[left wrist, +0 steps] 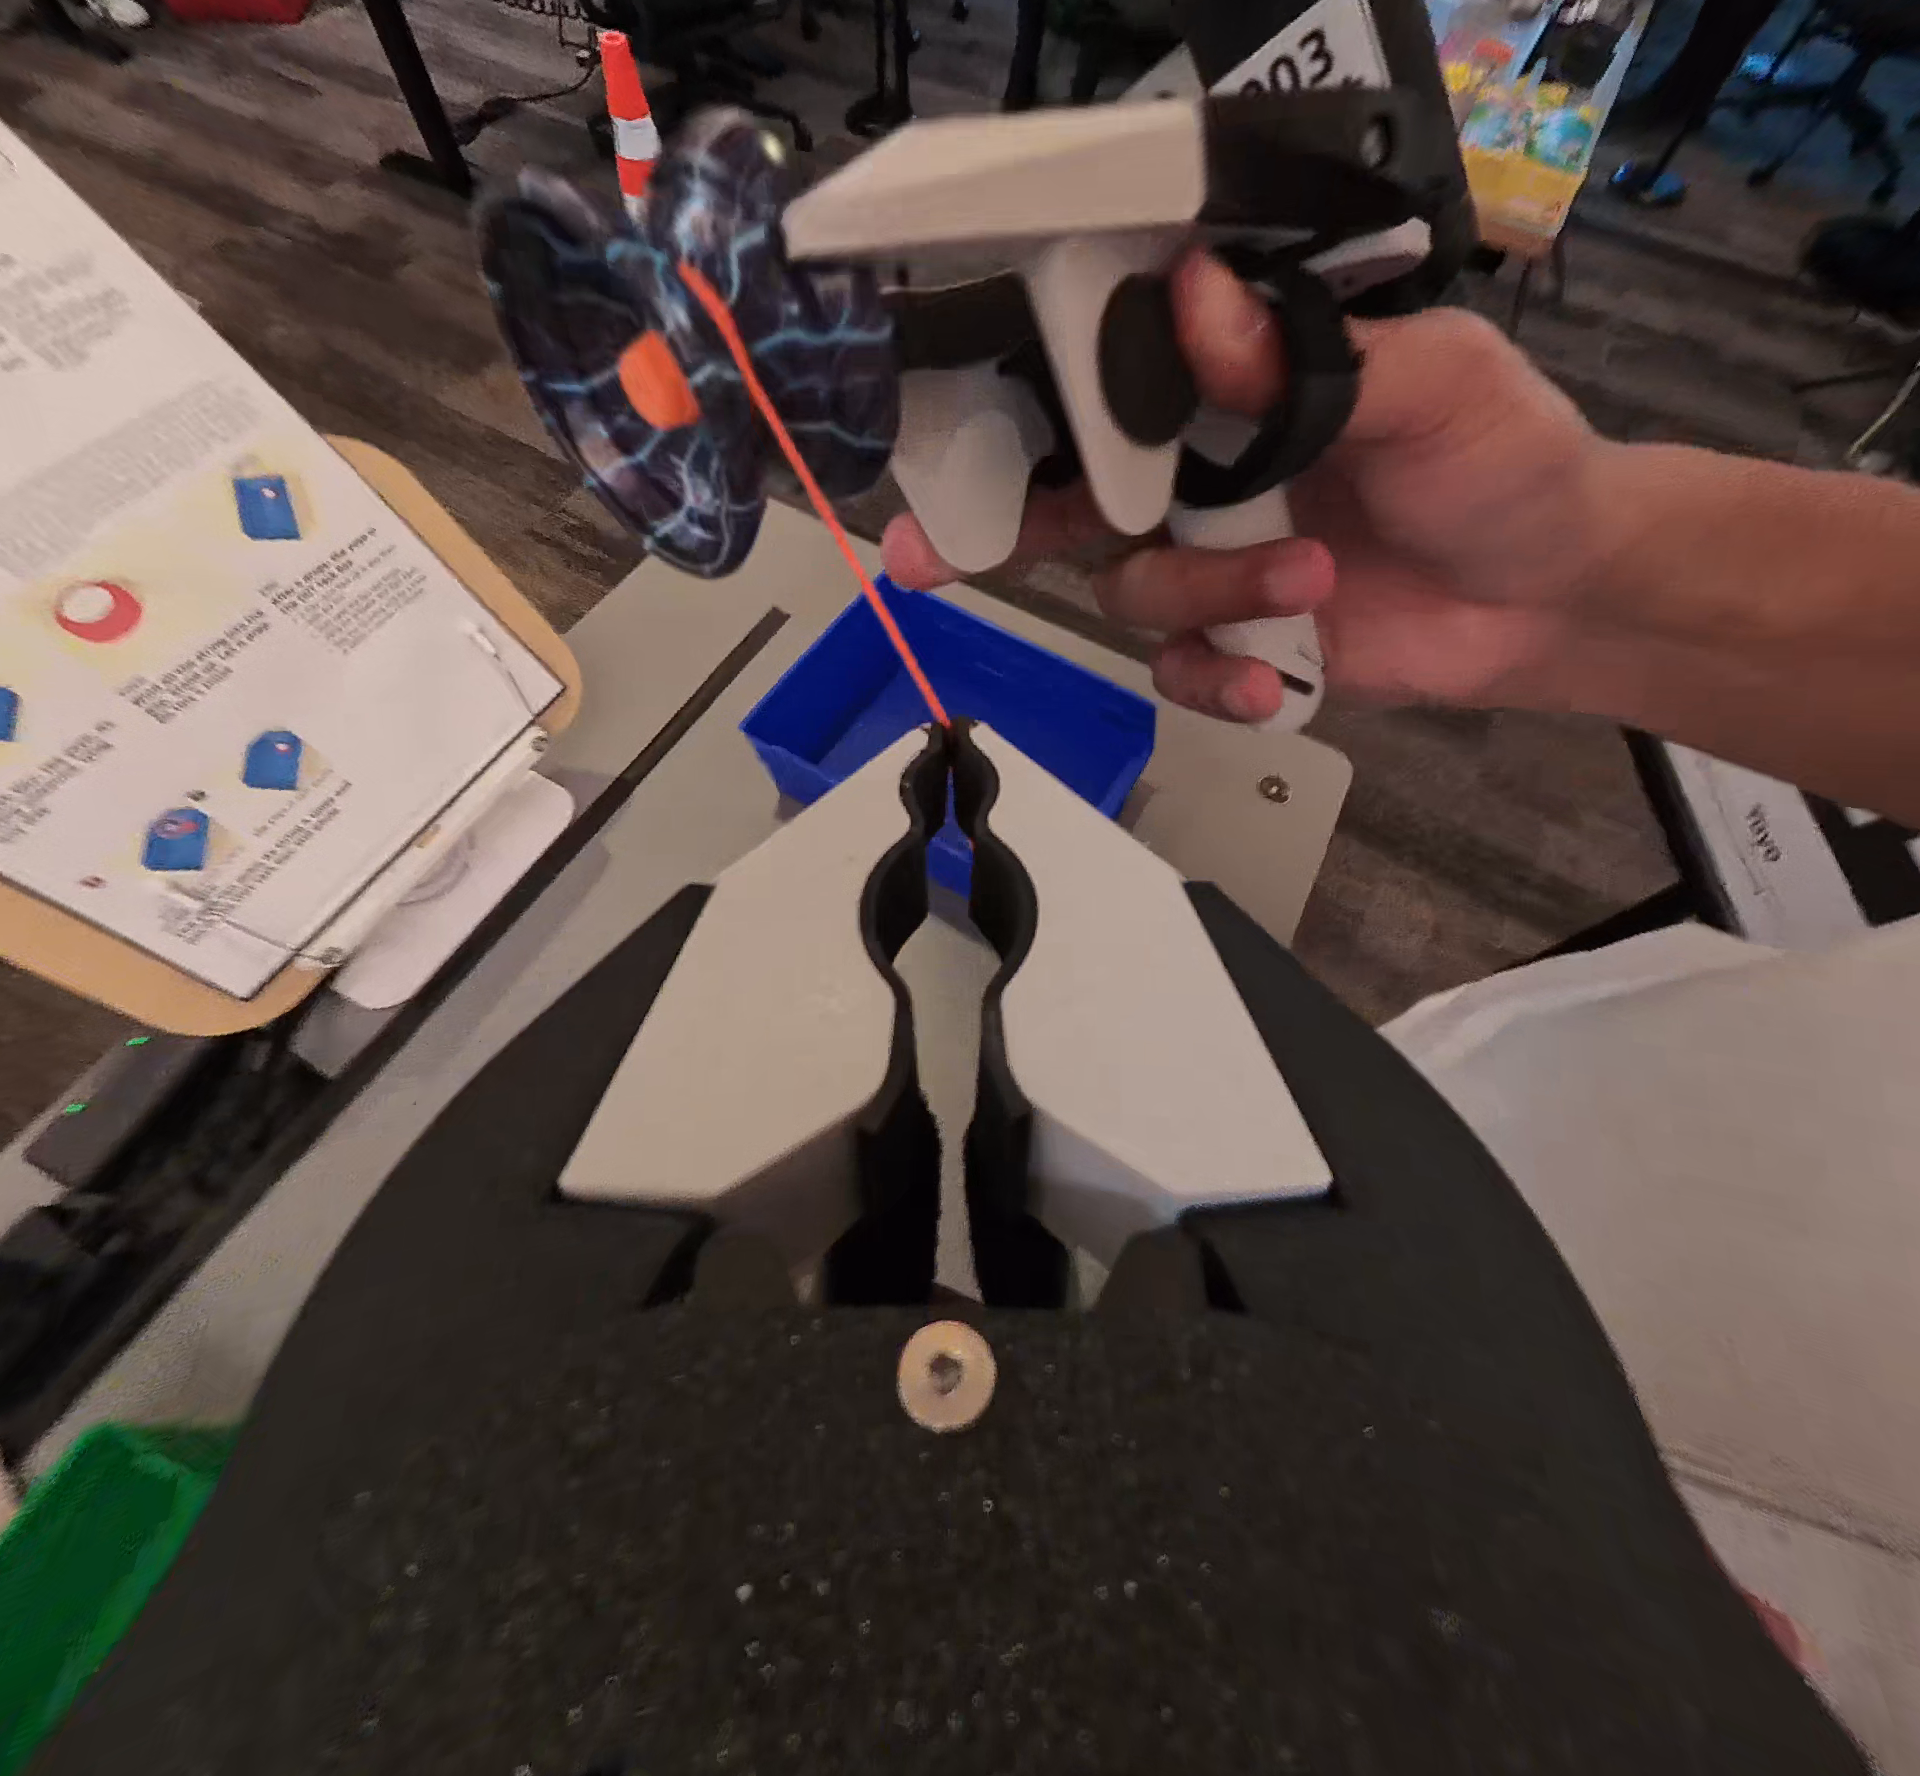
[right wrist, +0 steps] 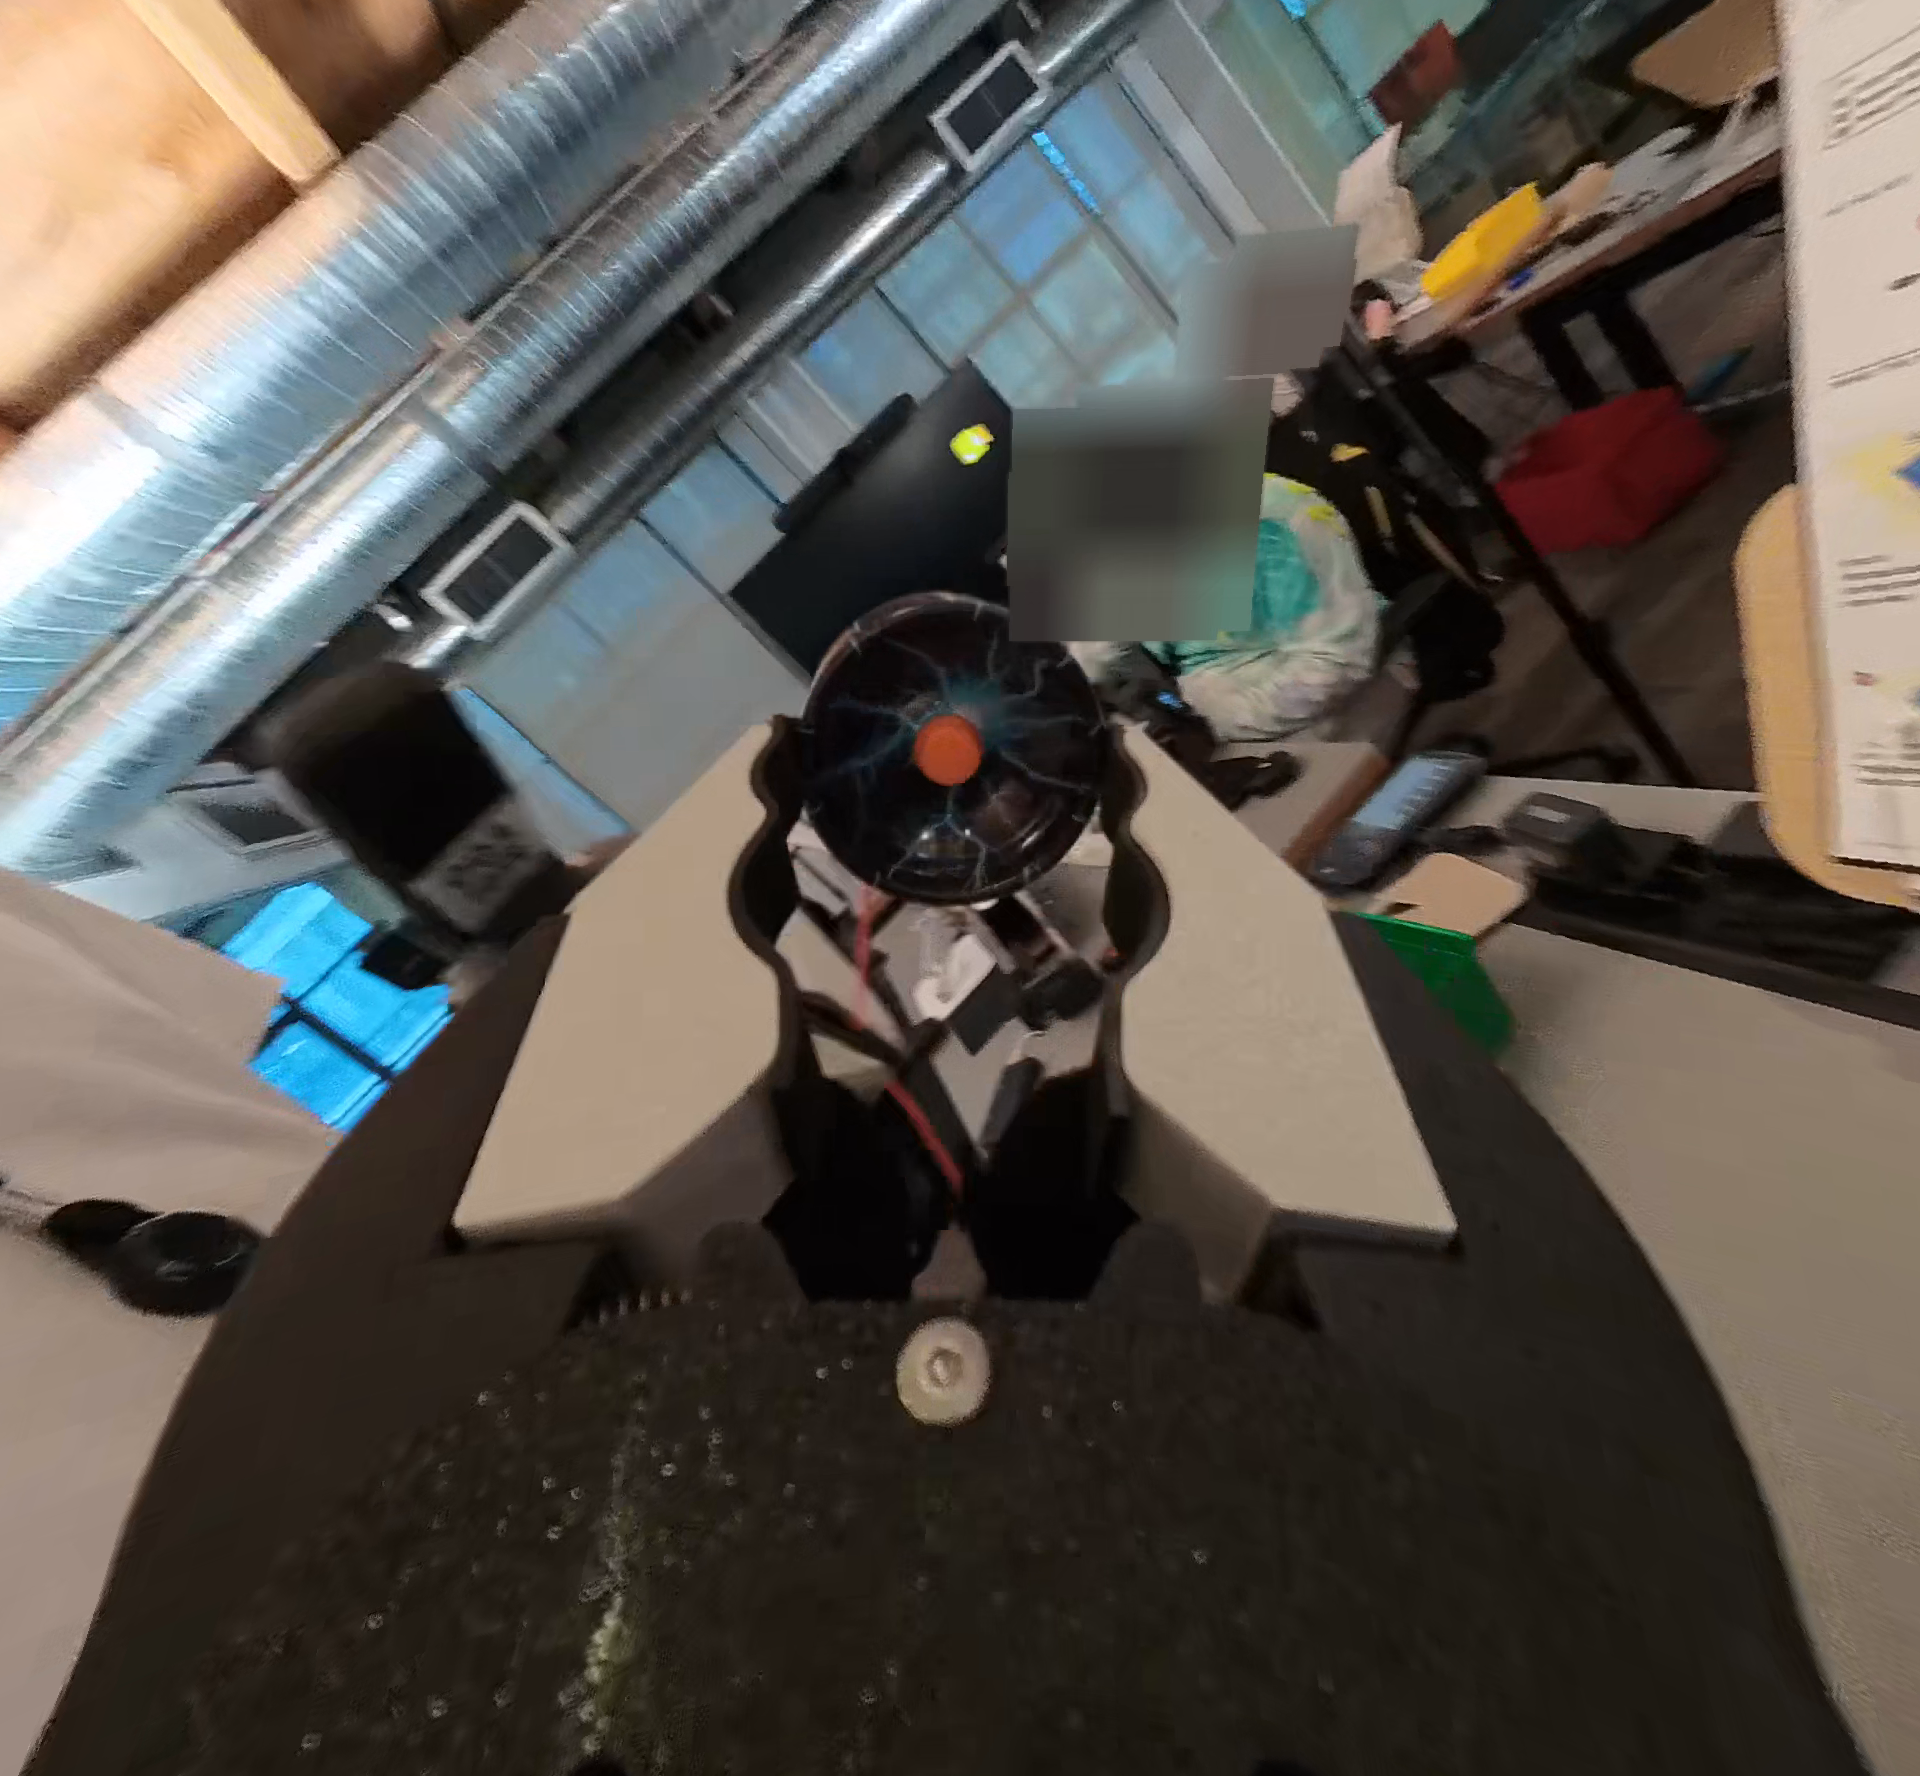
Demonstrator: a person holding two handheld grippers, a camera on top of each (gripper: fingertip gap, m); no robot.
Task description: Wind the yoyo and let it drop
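Your left gripper (left wrist: 948,739), grey-fingered with black wavy pads, has its jaws pressed together at the tips, pinching the end of the thin orange-red string (left wrist: 821,505). The string runs taut, up and to the left, from those tips into the groove of the yoyo.

The yoyo (left wrist: 665,355) is a dark disc toy with blue lightning-like streaks and an orange hub. It is up in the air, above and beyond the small blue open plastic bin (left wrist: 997,687) that sits on the grey tabletop (left wrist: 1226,791).

Your right gripper (right wrist: 945,760) clamps the yoyo across its two faces, fingers spread only as wide as the toy. From the right wrist camera the orange hub faces you, and the string hangs down from the yoyo's lower edge between the fingers. In the left wrist view your hand (left wrist: 1382,521) wraps the right gripper's handle, a finger through the black trigger loop.

To the left, a printed instruction sheet on a tan clipboard (left wrist: 208,646) lies tilted at the table's edge. An orange-and-white cone (left wrist: 629,116) stands on the floor behind the yoyo.
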